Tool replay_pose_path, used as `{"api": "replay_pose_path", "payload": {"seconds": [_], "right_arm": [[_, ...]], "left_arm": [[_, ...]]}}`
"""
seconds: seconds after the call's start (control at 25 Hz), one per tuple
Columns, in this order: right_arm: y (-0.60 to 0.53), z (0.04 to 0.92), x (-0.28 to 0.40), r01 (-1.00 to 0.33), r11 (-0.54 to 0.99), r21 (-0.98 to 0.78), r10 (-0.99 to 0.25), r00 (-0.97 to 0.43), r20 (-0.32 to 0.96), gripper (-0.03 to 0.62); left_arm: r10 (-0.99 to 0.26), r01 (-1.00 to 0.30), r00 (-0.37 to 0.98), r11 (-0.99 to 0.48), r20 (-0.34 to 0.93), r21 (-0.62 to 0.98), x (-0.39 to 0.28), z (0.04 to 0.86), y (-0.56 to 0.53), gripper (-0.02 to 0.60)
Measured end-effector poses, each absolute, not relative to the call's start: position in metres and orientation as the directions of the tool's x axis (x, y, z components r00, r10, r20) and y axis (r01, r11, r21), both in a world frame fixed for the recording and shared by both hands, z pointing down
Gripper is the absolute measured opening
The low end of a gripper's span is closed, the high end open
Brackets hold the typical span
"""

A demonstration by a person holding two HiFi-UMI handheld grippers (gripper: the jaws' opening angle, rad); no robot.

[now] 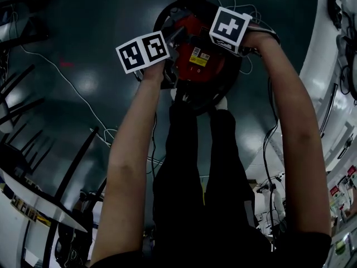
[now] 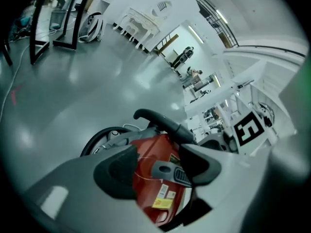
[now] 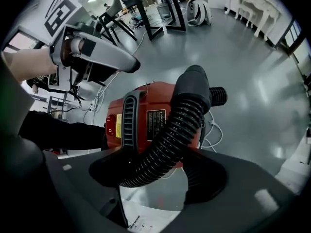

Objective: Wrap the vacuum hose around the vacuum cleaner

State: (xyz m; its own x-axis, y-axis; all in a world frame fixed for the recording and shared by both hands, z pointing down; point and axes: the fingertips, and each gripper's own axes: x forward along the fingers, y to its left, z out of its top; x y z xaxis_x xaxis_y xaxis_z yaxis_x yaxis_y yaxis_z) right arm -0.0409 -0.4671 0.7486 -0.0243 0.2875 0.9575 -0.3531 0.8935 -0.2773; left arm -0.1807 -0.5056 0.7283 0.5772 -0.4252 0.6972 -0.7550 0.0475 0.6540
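The red vacuum cleaner stands on the grey floor at the person's feet, with black hose curving round its far side. In the right gripper view the ribbed black hose runs from a black elbow on the red body down between the jaws. My right gripper is open: the hose rests against the left pad, and floor shows between it and the right pad. My left gripper is open over the red body, near a grey latch and the black handle.
A white cord trails across the floor to the left. Black chair and table legs and a white tabletop stand at lower left. White furniture lines the right side. The person's dark trousers are just behind the vacuum.
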Motion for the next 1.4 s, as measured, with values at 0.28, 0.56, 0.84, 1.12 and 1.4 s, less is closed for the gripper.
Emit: {"api": "replay_pose_path", "payload": {"seconds": [0.28, 0.56, 0.84, 1.12, 1.4], "right_arm": [[-0.464, 0.741, -0.042, -0.363, 0.904, -0.224, 0.216, -0.063, 0.974, 0.356], [-0.466, 0.737, -0.039, -0.376, 0.912, -0.167, 0.139, -0.1, 0.985, 0.379], [-0.454, 0.712, -0.046, -0.481, 0.852, -0.209, 0.107, -0.23, 0.967, 0.386], [-0.433, 0.704, -0.061, -0.546, 0.802, -0.243, 0.084, -0.301, 0.95, 0.351], [-0.427, 0.7, -0.057, -0.559, 0.807, -0.193, 0.045, -0.268, 0.962, 0.322]], "left_arm": [[-0.372, -0.768, 0.602, -0.025, 0.707, 0.64, -0.165, 0.725, -0.495, 0.273], [-0.357, -0.779, 0.601, -0.062, 0.715, 0.624, -0.156, 0.722, -0.485, 0.273], [-0.352, -0.784, 0.605, -0.107, 0.714, 0.611, -0.148, 0.707, -0.469, 0.271], [-0.295, -0.786, 0.612, -0.128, 0.734, 0.604, -0.138, 0.71, -0.444, 0.25], [-0.265, -0.773, 0.633, -0.175, 0.727, 0.61, -0.122, 0.706, -0.438, 0.244]]}}
